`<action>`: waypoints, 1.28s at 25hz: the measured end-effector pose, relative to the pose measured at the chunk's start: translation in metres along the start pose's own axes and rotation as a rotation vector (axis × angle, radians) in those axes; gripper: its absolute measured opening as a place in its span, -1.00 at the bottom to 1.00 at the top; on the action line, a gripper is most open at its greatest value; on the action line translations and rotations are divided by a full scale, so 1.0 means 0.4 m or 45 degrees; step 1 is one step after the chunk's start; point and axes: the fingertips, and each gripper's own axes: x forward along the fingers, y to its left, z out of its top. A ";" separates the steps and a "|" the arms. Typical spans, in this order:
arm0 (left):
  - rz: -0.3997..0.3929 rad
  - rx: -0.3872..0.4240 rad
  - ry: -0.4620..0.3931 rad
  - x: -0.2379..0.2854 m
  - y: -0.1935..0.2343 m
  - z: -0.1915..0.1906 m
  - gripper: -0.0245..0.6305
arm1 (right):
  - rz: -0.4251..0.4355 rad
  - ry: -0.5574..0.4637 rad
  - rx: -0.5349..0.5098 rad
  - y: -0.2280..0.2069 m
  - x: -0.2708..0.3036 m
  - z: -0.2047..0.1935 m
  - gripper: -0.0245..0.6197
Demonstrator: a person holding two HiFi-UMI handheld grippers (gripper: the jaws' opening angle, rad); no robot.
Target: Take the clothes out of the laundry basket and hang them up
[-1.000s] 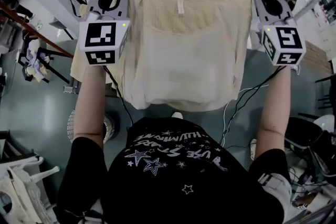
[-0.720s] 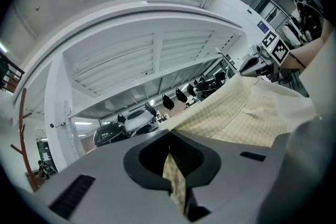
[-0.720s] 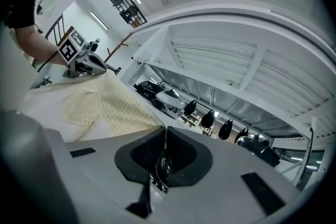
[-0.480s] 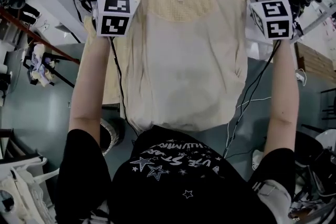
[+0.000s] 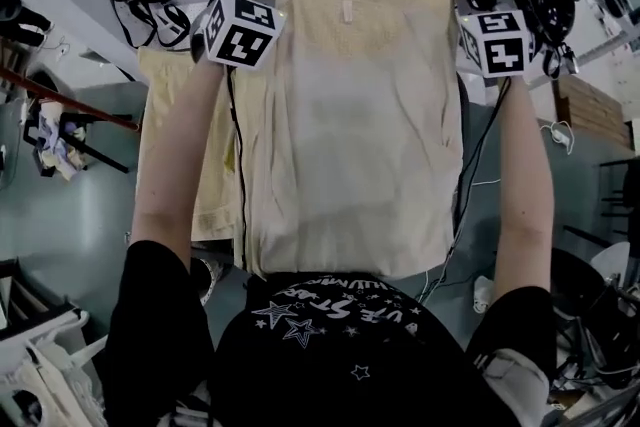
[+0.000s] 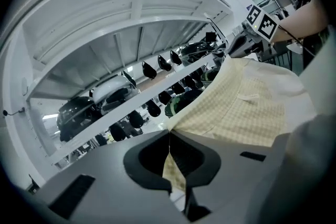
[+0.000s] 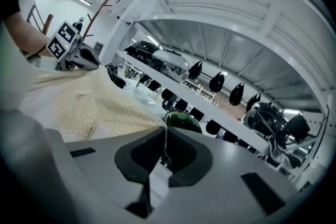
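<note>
- The left hand-held gripper (image 6: 169, 135) was clamped on one top corner of a pale yellow garment (image 5: 350, 145).
- The right hand-held gripper (image 7: 165, 136) pinched the other top corner.
- The garment hung spread between them.

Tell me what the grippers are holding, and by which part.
Both hold one pale yellow garment: the left gripper pinches its top edge at one corner, the right gripper at the other.

Pale-yellow garment (image 5: 350, 125), spread, hanging
</note>
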 end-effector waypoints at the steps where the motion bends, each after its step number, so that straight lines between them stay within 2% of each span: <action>1: -0.024 -0.003 0.013 0.017 -0.011 -0.021 -0.86 | 0.022 0.034 0.017 0.016 0.021 -0.026 -0.86; 4: -0.102 0.013 0.058 0.064 -0.051 -0.077 -0.86 | 0.072 0.140 0.032 0.061 0.068 -0.092 -0.86; 9: -0.227 0.146 0.144 0.123 -0.131 -0.141 -0.86 | 0.127 0.278 0.032 0.115 0.124 -0.182 -0.86; 15: -0.280 0.226 0.216 0.158 -0.180 -0.180 -0.86 | 0.172 0.404 0.069 0.163 0.155 -0.249 -0.86; 19: -0.329 0.201 0.237 0.159 -0.199 -0.193 -0.84 | 0.176 0.457 0.036 0.183 0.149 -0.266 -0.80; 21: -0.354 0.172 0.242 0.158 -0.205 -0.196 -0.50 | 0.169 0.461 0.037 0.188 0.142 -0.265 -0.69; 22: -0.366 0.157 0.245 0.156 -0.206 -0.197 -0.42 | 0.165 0.457 0.045 0.189 0.137 -0.262 -0.65; 26: -0.351 0.126 0.230 0.151 -0.199 -0.193 -0.32 | 0.146 0.433 0.081 0.191 0.106 -0.246 -0.43; 32: -0.262 0.072 0.166 0.078 -0.168 -0.142 -0.30 | 0.107 0.368 0.079 0.191 0.027 -0.224 -0.36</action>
